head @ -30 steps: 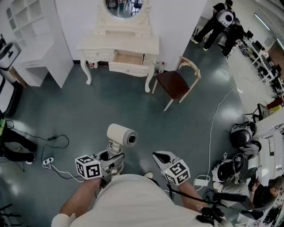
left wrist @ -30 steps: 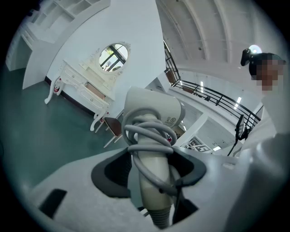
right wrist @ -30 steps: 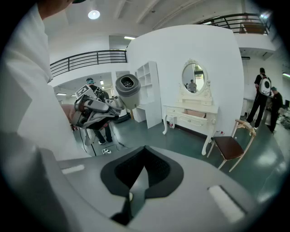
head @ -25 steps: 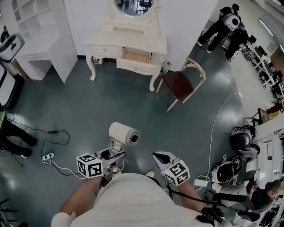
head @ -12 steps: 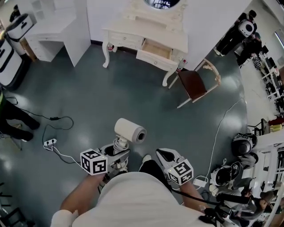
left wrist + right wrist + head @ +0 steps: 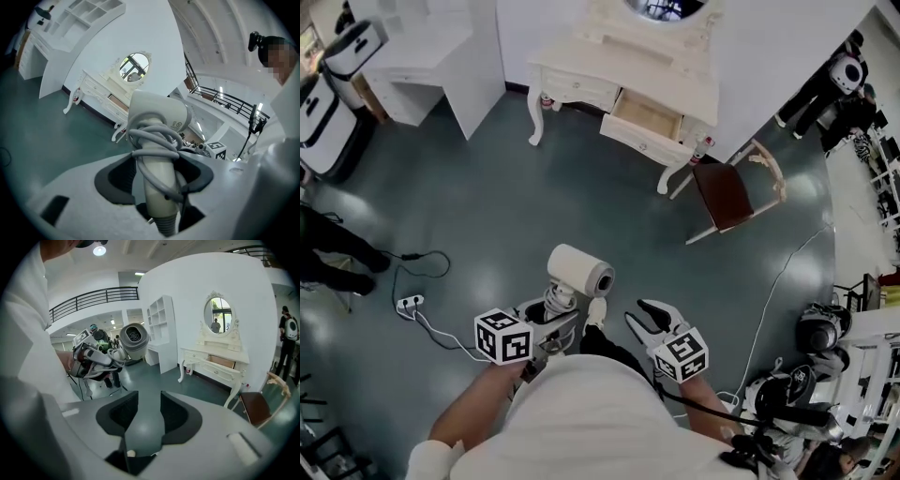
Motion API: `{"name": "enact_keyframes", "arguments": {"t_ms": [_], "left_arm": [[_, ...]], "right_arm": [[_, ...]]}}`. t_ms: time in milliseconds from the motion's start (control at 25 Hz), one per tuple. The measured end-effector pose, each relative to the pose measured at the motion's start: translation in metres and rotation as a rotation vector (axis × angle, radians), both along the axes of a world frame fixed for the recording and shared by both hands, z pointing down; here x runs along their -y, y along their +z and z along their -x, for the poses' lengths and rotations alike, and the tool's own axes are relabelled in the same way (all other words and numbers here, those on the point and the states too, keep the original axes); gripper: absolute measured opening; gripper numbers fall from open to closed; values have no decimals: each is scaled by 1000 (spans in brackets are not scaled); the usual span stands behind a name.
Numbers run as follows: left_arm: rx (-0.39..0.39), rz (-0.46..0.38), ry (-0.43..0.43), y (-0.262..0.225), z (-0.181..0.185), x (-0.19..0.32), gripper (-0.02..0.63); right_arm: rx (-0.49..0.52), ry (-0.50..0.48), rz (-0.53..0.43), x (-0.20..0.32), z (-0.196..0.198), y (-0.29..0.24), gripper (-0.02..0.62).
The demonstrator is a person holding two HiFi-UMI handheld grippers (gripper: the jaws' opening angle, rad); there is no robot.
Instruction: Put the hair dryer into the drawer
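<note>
The white hair dryer (image 6: pixel 578 267) stands upright in my left gripper (image 6: pixel 555 319), its cord wound round the handle. In the left gripper view the jaws (image 6: pixel 157 173) are shut on that handle (image 6: pixel 157 154). My right gripper (image 6: pixel 649 314) hangs beside it on the right; its jaws are opening, with nothing between them (image 6: pixel 144 413). The right gripper view also shows the hair dryer (image 6: pixel 133 339) at the left. The cream dressing table (image 6: pixel 581 66) stands ahead across the floor, its drawer (image 6: pixel 645 117) pulled open.
A wooden chair (image 6: pixel 727 192) stands right of the dressing table. A white shelf unit (image 6: pixel 441 56) is at the far left. A power strip with cable (image 6: pixel 411 302) lies on the floor at the left. Helmets (image 6: pixel 820 328) and people (image 6: pixel 848 80) are at the right.
Both grippers and the hair dryer have been carried forward, and the dressing table sits nearer. The right gripper's jaws have spread apart.
</note>
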State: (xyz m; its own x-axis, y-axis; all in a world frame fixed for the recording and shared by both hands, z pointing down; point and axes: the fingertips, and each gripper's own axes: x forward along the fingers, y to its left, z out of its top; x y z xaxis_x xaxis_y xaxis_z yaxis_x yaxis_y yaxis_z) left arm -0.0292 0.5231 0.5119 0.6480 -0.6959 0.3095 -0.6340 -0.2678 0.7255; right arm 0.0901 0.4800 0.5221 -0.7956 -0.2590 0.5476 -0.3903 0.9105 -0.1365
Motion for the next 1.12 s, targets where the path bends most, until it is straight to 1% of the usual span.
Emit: {"name": "enact_keyframes", "arguments": {"t_ms": [120,240,280,360,440,600,760,920,1120], "left_arm": [[32,0,-9,-9,3,45,247],[72,3,-9,-16,1,93,247],[79,5,-10,-17,-1,108,246],[84,5,-13,-18,-5,136,247],[91,5,-18,-17,-7,164,246],[99,35,-13,-12,-12,209,247],[93,58,0,-10,-6,251,245],[91,59,40,-2,11,299,245],[80,66,119,0,38,378,245]], "right_arm": [[19,-31,-24,53,11,-13,128],[20,-51,-41,101,9,-20,100],[20,-56,-46,115,6,-22,80],[20,-62,-55,142,-1,-23,1],[21,-66,-48,170,-6,-18,-5],[29,-38,11,208,-13,-6,-3],[38,-11,48,243,-10,1,-3],[26,19,33,284,3,4,-3],[4,105,35,351,24,-7,-3]]}}
